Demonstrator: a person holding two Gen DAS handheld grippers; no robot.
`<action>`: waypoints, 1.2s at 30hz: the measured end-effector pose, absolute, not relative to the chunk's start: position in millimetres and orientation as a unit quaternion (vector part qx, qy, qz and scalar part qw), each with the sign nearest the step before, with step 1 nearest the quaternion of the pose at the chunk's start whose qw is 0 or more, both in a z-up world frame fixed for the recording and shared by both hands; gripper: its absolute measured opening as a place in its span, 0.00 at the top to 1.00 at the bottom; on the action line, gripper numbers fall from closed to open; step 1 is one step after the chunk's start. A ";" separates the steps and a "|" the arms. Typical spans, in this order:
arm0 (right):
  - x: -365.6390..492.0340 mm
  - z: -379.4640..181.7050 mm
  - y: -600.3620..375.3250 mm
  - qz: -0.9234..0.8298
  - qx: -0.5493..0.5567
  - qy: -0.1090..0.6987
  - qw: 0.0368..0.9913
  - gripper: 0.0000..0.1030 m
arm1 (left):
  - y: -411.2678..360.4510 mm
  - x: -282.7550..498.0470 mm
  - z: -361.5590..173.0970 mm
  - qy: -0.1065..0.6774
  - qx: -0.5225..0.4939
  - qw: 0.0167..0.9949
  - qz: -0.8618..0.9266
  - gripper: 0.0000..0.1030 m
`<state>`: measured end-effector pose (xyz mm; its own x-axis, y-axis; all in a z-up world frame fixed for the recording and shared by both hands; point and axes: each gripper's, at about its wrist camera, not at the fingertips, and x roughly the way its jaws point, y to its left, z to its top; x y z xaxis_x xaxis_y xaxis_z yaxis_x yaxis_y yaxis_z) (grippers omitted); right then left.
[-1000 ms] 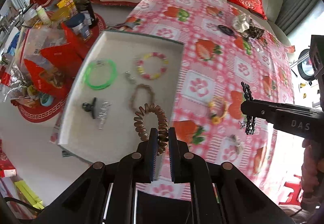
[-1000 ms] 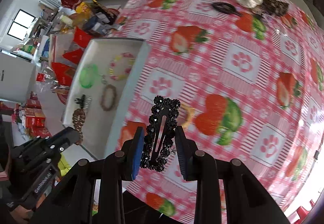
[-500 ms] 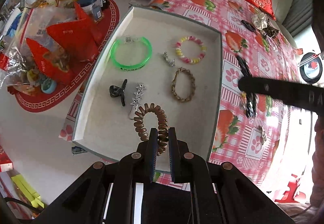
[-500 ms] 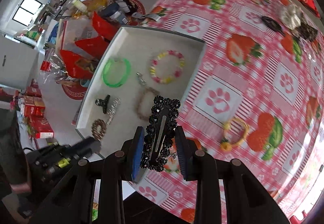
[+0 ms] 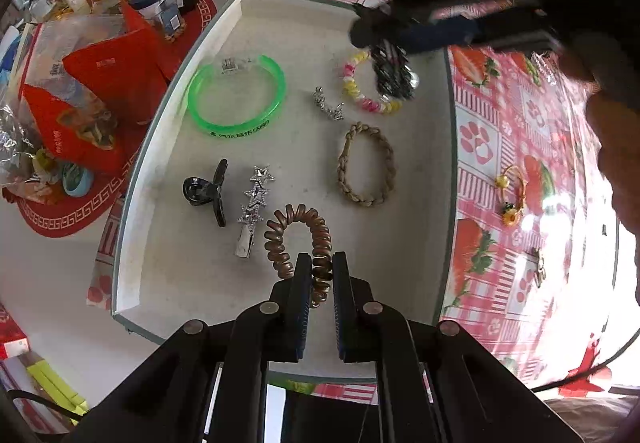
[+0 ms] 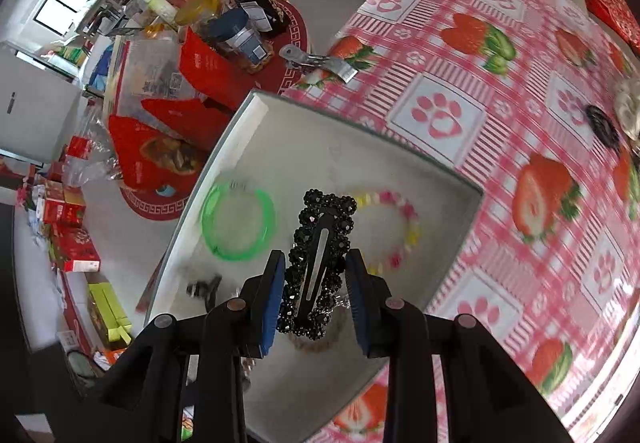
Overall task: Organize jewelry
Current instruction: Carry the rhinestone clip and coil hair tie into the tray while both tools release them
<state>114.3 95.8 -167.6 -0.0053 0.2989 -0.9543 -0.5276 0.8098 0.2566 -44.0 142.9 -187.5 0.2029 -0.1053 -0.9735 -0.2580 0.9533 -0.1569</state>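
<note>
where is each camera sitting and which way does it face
Left wrist: on the left tool, looking steeply down into the tray; it grips a brown coil hair tie. The right tool crosses the top.
Right wrist: on the right tool, facing down over the tray, gripping a black beaded hair clip.
Shared: tray, green bangle.

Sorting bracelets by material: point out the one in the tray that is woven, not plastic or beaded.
The tan braided bracelet, lying flat right of the star clip; the green bangle is smooth plastic, the pink-yellow bracelet beaded.

Glossy green plastic bangle point(image 5: 237, 95), matt white tray point(image 5: 160, 171), shiny metal star clip point(image 5: 252, 215), seemingly beaded black clip point(image 6: 320, 263).
</note>
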 end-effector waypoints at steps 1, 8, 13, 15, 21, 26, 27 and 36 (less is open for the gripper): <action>117.6 -170.6 99.3 0.295 -0.090 0.646 0.698 0.68 | 143.5 -43.8 -189.3 0.630 -0.143 0.761 0.052 0.84; 133.5 -194.0 120.5 0.294 -0.111 0.652 0.691 0.68 | 142.7 -41.7 -198.7 0.632 -0.125 0.763 0.056 0.84; 138.9 -209.8 130.1 0.288 -0.119 0.657 0.686 0.67 | 136.3 -39.5 -200.2 0.630 -0.104 0.767 0.060 0.84; 140.5 -216.1 133.0 0.286 -0.123 0.659 0.685 0.67 | 135.5 -39.0 -200.0 0.630 -0.103 0.768 0.062 0.84; 143.0 -224.2 138.5 0.283 -0.133 0.664 0.679 0.66 | 133.2 -39.6 -197.5 0.634 -0.092 0.765 0.064 0.84; 143.8 -222.0 138.9 0.287 -0.128 0.662 0.680 0.43 | 132.4 -39.7 -195.5 0.636 -0.089 0.764 0.072 0.84; 144.3 -219.7 138.1 0.289 -0.124 0.661 0.681 0.43 | 131.9 -39.4 -194.4 0.635 -0.086 0.764 0.075 0.84; 151.4 -179.5 113.6 0.288 -0.087 0.641 0.706 0.43 | 133.5 -37.2 -182.0 0.630 -0.082 0.769 0.077 0.84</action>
